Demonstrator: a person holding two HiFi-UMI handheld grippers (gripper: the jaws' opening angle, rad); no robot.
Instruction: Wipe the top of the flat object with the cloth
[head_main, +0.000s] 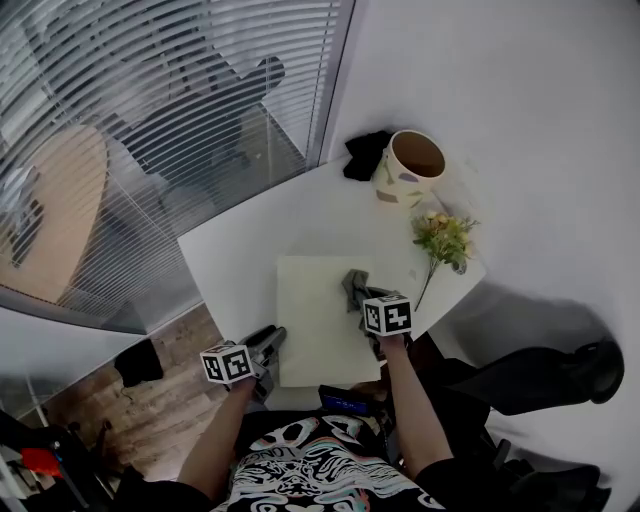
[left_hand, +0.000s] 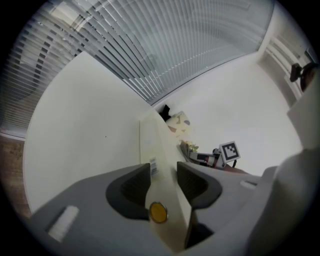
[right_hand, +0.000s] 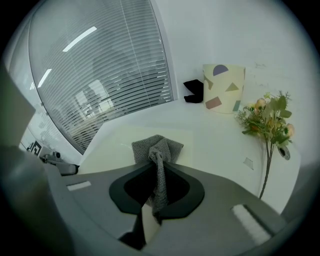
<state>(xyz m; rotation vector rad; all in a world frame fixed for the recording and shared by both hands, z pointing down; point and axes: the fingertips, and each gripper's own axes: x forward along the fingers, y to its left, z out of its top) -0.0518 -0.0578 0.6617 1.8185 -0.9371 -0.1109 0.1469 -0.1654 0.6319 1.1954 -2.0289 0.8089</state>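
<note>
White table (head_main: 230, 250) wedged into a corner between slatted blinds (head_main: 150, 100) and a plain wall (head_main: 520, 100). Cream flat object (head_main: 315, 330) lying flat toward the table's near edge, top face up and bare apart from the cloth. Round pot (head_main: 410, 165) at the far corner, patterned with coloured geometric shapes, no lettering. Artificial flower sprig (head_main: 443, 238) lying along the right edge, off the surface to be wiped. Left gripper (left_hand: 164, 172) clamped on the flat object's near left edge, board seen edge-on between the jaws; judged a steadying hold, against sliding under the wipe. Right gripper (right_hand: 157, 172) closed on a pinch of grey cloth (right_hand: 156, 147), with the rest bunched and resting on the flat object's top close to its right edge, toward the far right corner; judged set for a stroke across the face, most of the top apparently not yet covered. Marker cubes (head_main: 386, 314) on both grippers showing black-and-white square codes, no words. Small black item (head_main: 365, 152) beside the pot at the far edge, kind not clear. Small barcode sticker (left_hand: 153, 166) on the flat object just by the left jaw, print too small to read. Round yellow dot (left_hand: 158, 212) lower down the same board, nature unclear. Tiny pale tag (right_hand: 248, 161) on the table near the flower stem, nothing legible
</note>
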